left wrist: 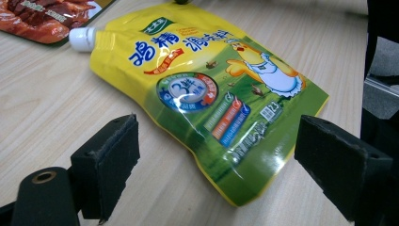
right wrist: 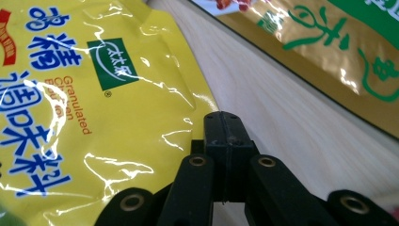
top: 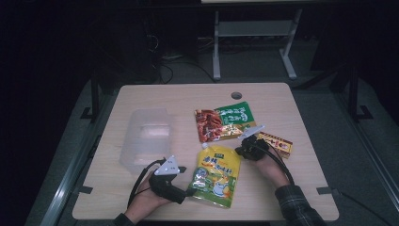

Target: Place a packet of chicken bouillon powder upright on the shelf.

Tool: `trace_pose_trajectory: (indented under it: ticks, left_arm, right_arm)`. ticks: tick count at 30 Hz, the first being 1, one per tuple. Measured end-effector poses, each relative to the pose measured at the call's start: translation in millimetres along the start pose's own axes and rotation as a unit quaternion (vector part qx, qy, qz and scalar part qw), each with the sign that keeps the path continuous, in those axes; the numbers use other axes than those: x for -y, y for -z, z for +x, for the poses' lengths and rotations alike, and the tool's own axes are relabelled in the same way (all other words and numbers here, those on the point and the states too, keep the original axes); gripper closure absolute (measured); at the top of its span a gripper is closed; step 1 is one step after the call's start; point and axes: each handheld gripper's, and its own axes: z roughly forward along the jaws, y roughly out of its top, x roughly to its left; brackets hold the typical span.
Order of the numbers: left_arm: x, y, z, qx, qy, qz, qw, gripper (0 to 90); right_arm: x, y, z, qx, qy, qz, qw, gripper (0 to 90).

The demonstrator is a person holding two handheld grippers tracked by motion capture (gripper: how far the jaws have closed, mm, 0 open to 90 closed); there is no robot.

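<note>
Item: yellow spouted pouch [top: 216,173] of granulated chicken bouillon, lying flat, printed face up, on the near middle of the worktop [top: 282,99], white screw cap [left wrist: 83,38] pointing away from me.

Handling, as I judge it: a soft film bag with loose granules inside, so it should sag and shift when lifted rather than keep its shape. Glossy skin, likely slippery under flat pads. Moderate weight, not fragile, though the film could crease.

Where to take hold: the stiff spout neck under the cap, or a sealed edge seam; the belly would only bulge away.

My left hand-held gripper [left wrist: 216,155]: jaws spread wide, the pouch's bottom end lying between them, pads not touching it.

My right hand-held gripper [right wrist: 225,129]: jaws pressed together on nothing, tip low over the wood just beside the pouch's upper right corner.

Neighbours: a red-and-green sauce packet [top: 225,122] beyond the cap, a small red box [top: 276,142] to the right, a clear plastic tub [top: 146,136] to the left, well apart.
</note>
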Motion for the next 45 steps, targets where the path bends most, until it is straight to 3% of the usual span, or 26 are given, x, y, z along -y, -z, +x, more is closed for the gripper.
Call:
trace_pose_trajectory:
  ticks: [6, 18, 22, 23, 24, 25, 26, 31, 34, 38, 39, 40, 45]
  left_arm:
    - [-0.5, -0.1, -0.7, 0.0, 0.0, 0.001, 1.0, 13.8]
    - [-1.2, -1.6, -2.1, 0.001, 0.0, 0.004, 1.0, 13.8]
    - [-5.6, -4.8, -3.2, -0.001, -0.002, 0.008, 1.0, 13.8]
    - [-8.4, -6.2, -3.3, -0.002, -0.002, 0.008, 1.0, 13.8]
    - [-12.5, -8.0, -3.0, -0.002, -0.002, 0.009, 1.0, 13.8]
    - [-15.0, -9.4, -2.7, -0.001, -0.001, 0.009, 1.0, 13.8]
    - [-18.3, -11.6, -2.7, -0.001, -0.001, 0.009, 1.0, 13.8]
    - [-33.9, -27.9, -1.8, 0.0, -0.004, 0.017, 0.9998, 13.8]
    - [-45.0, -38.0, 1.2, -0.004, -0.005, 0.023, 0.9997, 13.8]
    - [-59.2, -53.0, 11.4, -0.002, 0.001, 0.031, 0.9995, 14.1]
    - [-62.6, -56.6, 14.1, -0.002, -0.01, 0.043, 0.999, 14.1]
    - [-65.3, -61.4, 14.8, -0.003, -0.006, 0.045, 0.999, 14.0]
    - [-75.9, -83.9, 30.6, 0.001, 0.002, 0.067, 0.9977, 13.9]
  right_arm:
    - [10.6, 11.1, -0.9, 0.015, 0.01, 0.016, 0.9997, 90.0]
    - [44.5, 39.4, 5.1, 0.014, 0.003, 0.029, 0.9995, 90.0]
    - [52.2, 45.4, 6.4, 0.01, 0.002, 0.022, 0.9997, 90.0]
    - [52.9, 47.1, 6.2, 0.007, -0.004, 0.01, 0.9999, 90.0]
    - [52.6, 50.6, 6.4, 0.002, -0.014, 0.002, 0.9999, 87.9]
    - [52.0, 57.7, 7.7, 0.0, -0.024, -0.017, 0.9996, 78.6]
    - [52.0, 57.7, 7.7, 0.0, -0.024, -0.017, 0.9996, 78.6]
    - [64.0, 66.6, 19.3, 0.016, -0.035, -0.037, 0.9986, 48.5]
    - [72.1, 71.4, 23.8, 0.012, -0.052, -0.037, 0.9979, 38.7]
    - [80.9, 80.7, 31.8, 0.018, -0.056, -0.054, 0.9968, 33.8]
    - [82.8, 82.9, 34.1, 0.017, -0.056, -0.055, 0.9968, 33.5]
    - [84.9, 84.3, 36.7, 0.014, -0.056, -0.056, 0.9968, 32.9]
    - [90.9, 82.5, 43.0, 0.011, -0.035, -0.048, 0.9981, 30.7]
